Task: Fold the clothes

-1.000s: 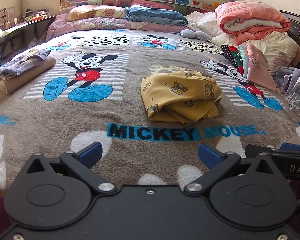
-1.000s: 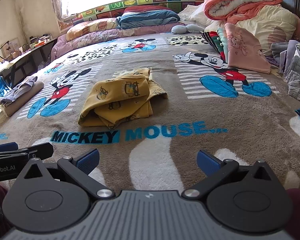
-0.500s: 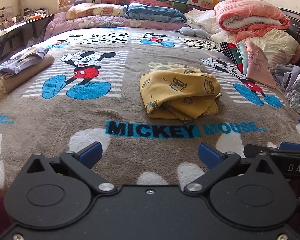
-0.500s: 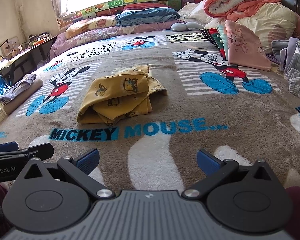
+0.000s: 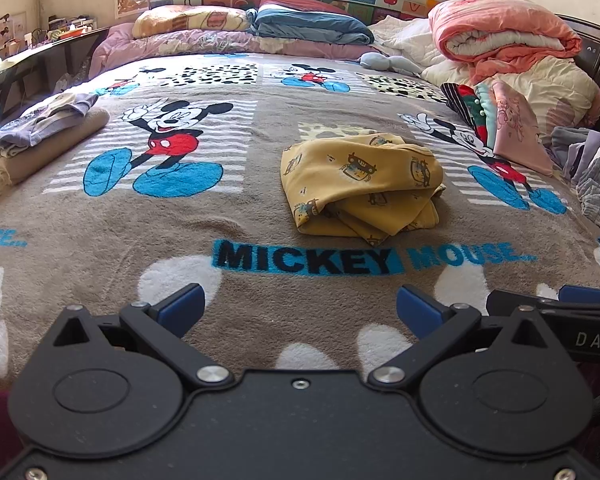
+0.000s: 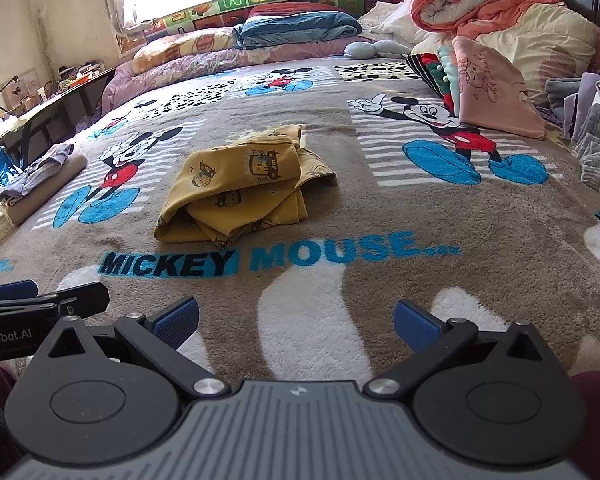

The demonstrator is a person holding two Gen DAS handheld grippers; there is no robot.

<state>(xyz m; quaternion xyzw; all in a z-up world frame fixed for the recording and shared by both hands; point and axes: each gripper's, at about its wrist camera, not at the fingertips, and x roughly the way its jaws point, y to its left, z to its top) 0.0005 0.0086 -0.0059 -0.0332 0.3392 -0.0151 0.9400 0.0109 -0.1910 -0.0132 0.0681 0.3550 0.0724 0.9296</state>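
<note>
Yellow garment (image 5: 360, 184) with small cartoon-car prints, folded loosely into a rough bundle, several layers showing at the near edge, top layer draped over the lower folds. Lies flat on the bed blanket (image 5: 260, 208), mid-bed, just beyond the "MICKEY MOUSE" lettering, between the two big Mickey prints. In the right wrist view it (image 6: 240, 192) sits left of centre, one corner sticking out on the right side. Nothing touching it.

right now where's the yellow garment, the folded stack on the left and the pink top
yellow garment (image 5: 360, 172), left wrist view, its top fold
folded stack (image 5: 44, 136), left wrist view, its upper layer
pink top (image 6: 496, 92), right wrist view, its printed front
</note>
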